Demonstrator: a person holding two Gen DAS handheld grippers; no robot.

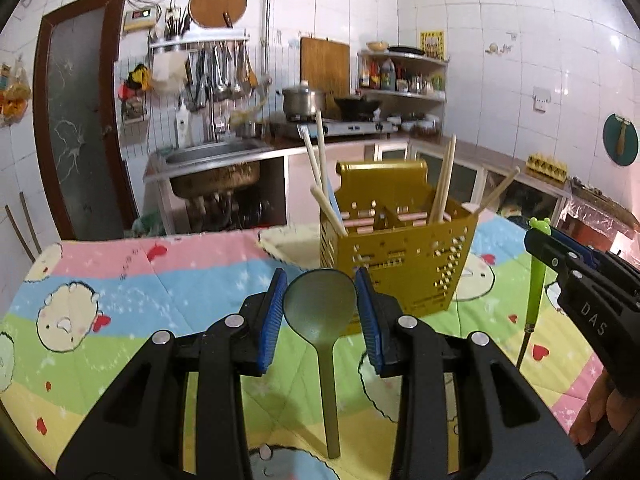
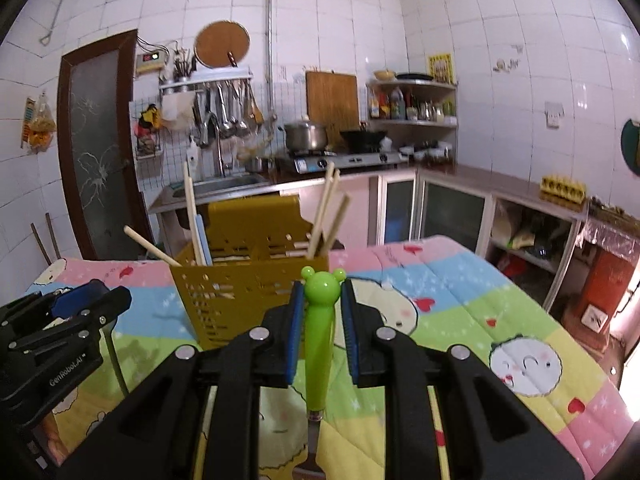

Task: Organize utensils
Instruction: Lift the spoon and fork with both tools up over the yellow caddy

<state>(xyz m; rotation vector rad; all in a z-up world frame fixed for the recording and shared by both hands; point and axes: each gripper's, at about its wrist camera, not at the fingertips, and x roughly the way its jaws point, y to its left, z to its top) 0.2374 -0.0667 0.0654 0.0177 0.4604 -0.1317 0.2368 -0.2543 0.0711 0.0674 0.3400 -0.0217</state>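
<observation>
A: We see the grey-green spoon (image 1: pixel 320 304) clamped bowl-up between the left gripper (image 1: pixel 321 312) pads, handle hanging down, above the patterned quilt (image 1: pixel 120 280).

B: And the green bear-headed utensil (image 2: pixel 320 320) is pinched by the right gripper (image 2: pixel 320 320), its metal end pointing down.

A: Just beyond both we see the gold perforated holder (image 1: pixel 400 256), with chopsticks (image 1: pixel 444 184) leaning in its compartments.

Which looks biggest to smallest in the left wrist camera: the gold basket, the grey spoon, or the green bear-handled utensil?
1. Gold basket
2. Grey spoon, held in the left gripper
3. Green bear-handled utensil, held in the right gripper

The spoon sits closest to the camera, so it may look bigger than it really is.
</observation>
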